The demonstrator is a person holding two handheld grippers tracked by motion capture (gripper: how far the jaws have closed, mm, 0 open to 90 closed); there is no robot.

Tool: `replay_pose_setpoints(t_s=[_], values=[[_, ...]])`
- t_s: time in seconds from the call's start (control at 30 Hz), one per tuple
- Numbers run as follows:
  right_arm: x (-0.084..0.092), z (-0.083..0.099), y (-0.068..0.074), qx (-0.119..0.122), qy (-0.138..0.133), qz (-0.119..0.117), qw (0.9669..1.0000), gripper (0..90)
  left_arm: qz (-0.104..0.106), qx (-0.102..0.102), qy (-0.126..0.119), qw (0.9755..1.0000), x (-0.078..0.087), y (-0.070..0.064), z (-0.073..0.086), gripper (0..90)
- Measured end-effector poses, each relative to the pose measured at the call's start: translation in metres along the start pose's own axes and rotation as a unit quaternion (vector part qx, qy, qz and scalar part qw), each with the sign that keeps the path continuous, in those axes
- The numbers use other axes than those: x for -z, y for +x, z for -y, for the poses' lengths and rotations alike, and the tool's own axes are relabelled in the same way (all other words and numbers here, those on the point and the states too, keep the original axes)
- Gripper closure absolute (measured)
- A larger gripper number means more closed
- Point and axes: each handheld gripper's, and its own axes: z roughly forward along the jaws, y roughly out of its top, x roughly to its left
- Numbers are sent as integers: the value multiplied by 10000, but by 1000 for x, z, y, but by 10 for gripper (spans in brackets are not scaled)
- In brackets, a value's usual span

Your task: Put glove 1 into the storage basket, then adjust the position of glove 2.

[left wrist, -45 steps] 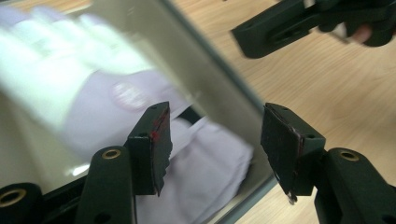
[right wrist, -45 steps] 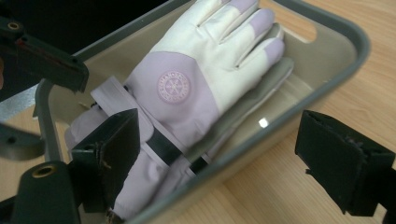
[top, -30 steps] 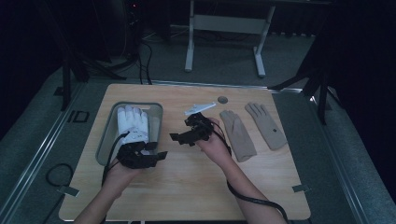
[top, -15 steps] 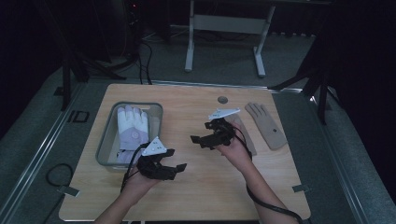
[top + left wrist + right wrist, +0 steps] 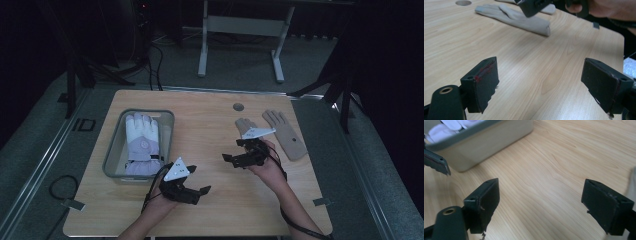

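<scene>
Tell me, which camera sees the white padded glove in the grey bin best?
The high view: the white padded glove lies whole inside the grey bin. The right gripper view catches just a white edge above the bin's wall.

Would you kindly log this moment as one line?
left gripper: open, empty | right gripper: open, empty | white padded glove: in grey bin | beige gloves: on table

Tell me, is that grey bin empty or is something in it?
Not empty. The bin holds a white glove, lying flat inside with its fingers pointing to the far end.
</scene>
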Motion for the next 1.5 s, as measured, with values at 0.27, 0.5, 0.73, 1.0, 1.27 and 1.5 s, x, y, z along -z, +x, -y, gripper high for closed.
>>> replay_pose_setpoints(t_s=[0.27, 0.5, 0.73, 1.0, 1.27, 1.5], values=[[14, 24, -17, -1, -18, 195, 9998, 214, -45, -84, 36, 9999, -9, -3, 19, 145], [28, 45, -28, 81, -36, 290, 9995, 244, -167, -266, -102, 9995, -9, -2, 28, 145], [38, 46, -51, -12, -95, 482, 9988, 332, -135, -196, -91, 9997, -9, -3, 35, 145], [27, 40, -87, -226, 29, 895, 9957, 433, -48, -237, -177, 9996, -8, -5, 38, 145], [-5, 35, -114, -272, 364, 1086, 9930, 467, 24, -250, -208, 9995, -8, -5, 38, 142], [-24, 38, -124, -135, 697, 1337, 9885, 498, 42, -224, -271, 9994, -6, -3, 39, 141]])
